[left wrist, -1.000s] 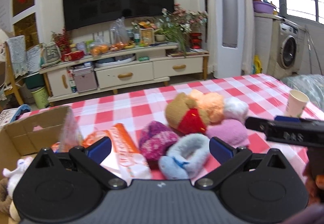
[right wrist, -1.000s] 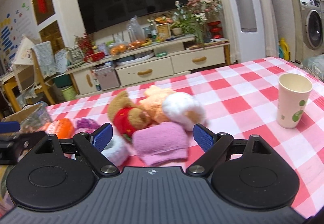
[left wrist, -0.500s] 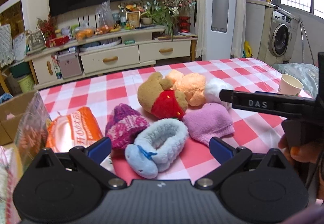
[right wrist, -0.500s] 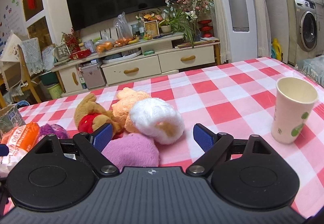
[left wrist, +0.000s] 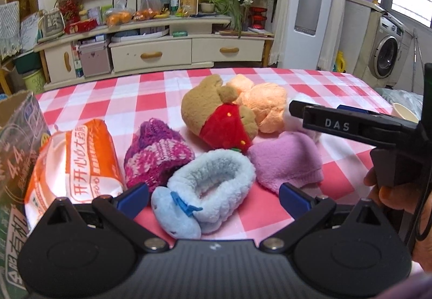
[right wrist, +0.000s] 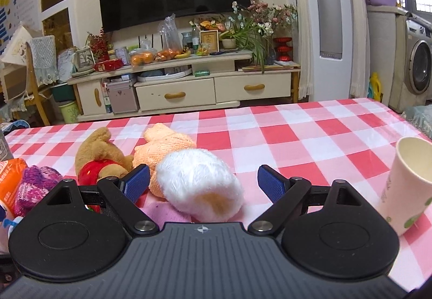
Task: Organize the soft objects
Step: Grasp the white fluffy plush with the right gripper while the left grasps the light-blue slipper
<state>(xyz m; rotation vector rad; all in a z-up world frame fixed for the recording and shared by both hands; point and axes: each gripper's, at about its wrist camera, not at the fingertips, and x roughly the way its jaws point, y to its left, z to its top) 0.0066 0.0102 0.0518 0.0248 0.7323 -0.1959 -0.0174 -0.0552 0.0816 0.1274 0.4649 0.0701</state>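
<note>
Soft things lie clustered on the red-checked tablecloth (left wrist: 151,99): a light blue fleece slipper (left wrist: 208,188), a purple knit hat (left wrist: 156,153), a pink cloth (left wrist: 289,161), a brown bear in red (left wrist: 218,115), an orange plush (left wrist: 264,104) and a white fluffy piece (right wrist: 197,185). My left gripper (left wrist: 213,201) is open, its jaws on either side of the blue slipper. My right gripper (right wrist: 203,184) is open around the white piece; it also shows from the side in the left wrist view (left wrist: 351,126).
An orange snack packet (left wrist: 75,161) and a printed bag (left wrist: 16,153) lie at the left. A paper cup (right wrist: 405,185) stands at the right. A TV cabinet (right wrist: 186,88) and washing machine (right wrist: 418,69) stand beyond the table.
Both grippers have moved forward and lower toward the soft things. The left one swung right, away from the cardboard box, and now frames the blue slipper; the right one now frames the white piece.
</note>
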